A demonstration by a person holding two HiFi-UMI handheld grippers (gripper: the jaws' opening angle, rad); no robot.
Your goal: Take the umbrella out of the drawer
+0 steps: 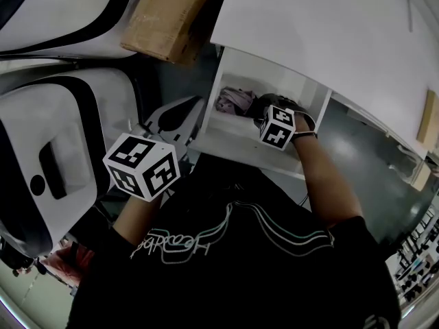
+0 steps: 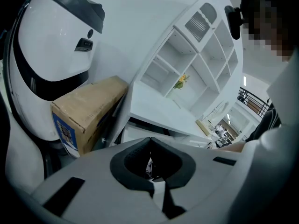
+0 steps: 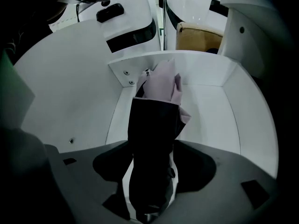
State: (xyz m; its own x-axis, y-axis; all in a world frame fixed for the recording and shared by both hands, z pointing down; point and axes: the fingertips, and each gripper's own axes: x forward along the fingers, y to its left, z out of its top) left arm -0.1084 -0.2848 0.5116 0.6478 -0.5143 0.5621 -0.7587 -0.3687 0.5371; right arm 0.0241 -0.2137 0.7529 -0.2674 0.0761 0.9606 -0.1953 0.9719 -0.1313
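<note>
**Right gripper**: clenched on the umbrella, grasping its dark sleeved end. Pink fabric shows beyond the sleeve. The umbrella is inside the open drawer. Its long axis runs straight ahead of the jaws toward the drawer's back wall, with the far tip near the back left corner. Whether it rests on the drawer floor or is raised off it cannot be determined.

**Left gripper**: jaws closed together, with nothing between them. It is held well apart from the drawer, on the person's left, and points toward a cardboard box beside the white counter.

**Assessment:** The right gripper is the nearer one and the only one engaged. Extraction likely calls for a lift upward and back toward the person along the umbrella's axis. The far tip must clear the drawer walls and the counter edge above.
</note>
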